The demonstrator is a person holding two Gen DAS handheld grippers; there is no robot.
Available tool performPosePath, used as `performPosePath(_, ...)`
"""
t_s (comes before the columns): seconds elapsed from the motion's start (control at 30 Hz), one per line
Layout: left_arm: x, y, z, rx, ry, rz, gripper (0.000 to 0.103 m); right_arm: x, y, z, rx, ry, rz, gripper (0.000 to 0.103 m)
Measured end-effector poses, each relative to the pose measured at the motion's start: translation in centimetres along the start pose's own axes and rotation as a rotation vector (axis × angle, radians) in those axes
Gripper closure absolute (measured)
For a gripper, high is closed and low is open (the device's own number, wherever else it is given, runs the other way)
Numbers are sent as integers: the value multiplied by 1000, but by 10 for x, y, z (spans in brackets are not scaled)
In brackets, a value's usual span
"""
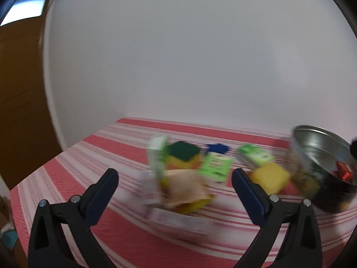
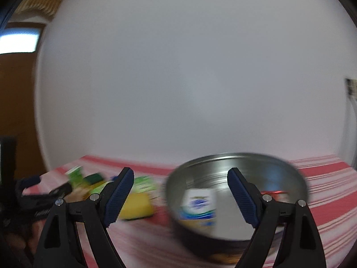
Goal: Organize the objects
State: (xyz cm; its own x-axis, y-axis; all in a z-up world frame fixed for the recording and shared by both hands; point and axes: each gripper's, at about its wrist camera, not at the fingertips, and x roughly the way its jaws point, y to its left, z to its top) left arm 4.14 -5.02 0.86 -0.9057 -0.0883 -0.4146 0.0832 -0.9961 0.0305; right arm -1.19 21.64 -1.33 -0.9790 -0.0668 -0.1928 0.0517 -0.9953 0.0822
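While both frames are motion-blurred, left gripper [image 1: 175, 174] gapes empty over the clutter mid-tablecloth [image 1: 125, 241] | right gripper [image 2: 180, 175] spread wide, holding nothing | metal tin [image 2: 236, 192] near right edge, carton [image 2: 198, 207] inside.

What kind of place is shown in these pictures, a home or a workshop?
Most likely a room in a home. A table with a red-and-white striped cloth stands against a plain white wall, a wooden door is at the left, and sponges lie beside a round metal tin.
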Motion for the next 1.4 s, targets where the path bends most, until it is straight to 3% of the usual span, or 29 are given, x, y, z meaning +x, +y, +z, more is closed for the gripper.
performPosePath(0.13,14,48,3,-57,21,79,0,17,35,-5,-19,90,144,15)
performPosePath(0.37,32,121,0,-174,114,162,1,74,100,-16,-82,386,462,16)
performPosePath(0.5,41,143,-4,-201,154,166,1,91,136,-31,-149,524,552,16)
performPosePath(0.7,47,145,-4,-167,182,143,1,109,181,-47,-290,611,561,16)
performPosePath(0.77,47,142,-4,-149,184,141,1,113,191,-52,-312,656,551,21)
performPosePath(0.8,48,140,-3,-139,184,140,1,115,195,-54,-318,671,554,31)
performPosePath(0.97,50,137,-2,-139,197,135,1,115,205,-61,-363,694,552,57)
performPosePath(1.03,50,133,-1,-151,211,115,1,117,201,-60,-362,694,563,75)
performPosePath(1.23,47,120,2,-144,224,97,1,109,176,-62,-312,712,589,77)
performPosePath(1.4,56,92,6,-115,261,64,2,88,138,-52,-249,655,546,77)
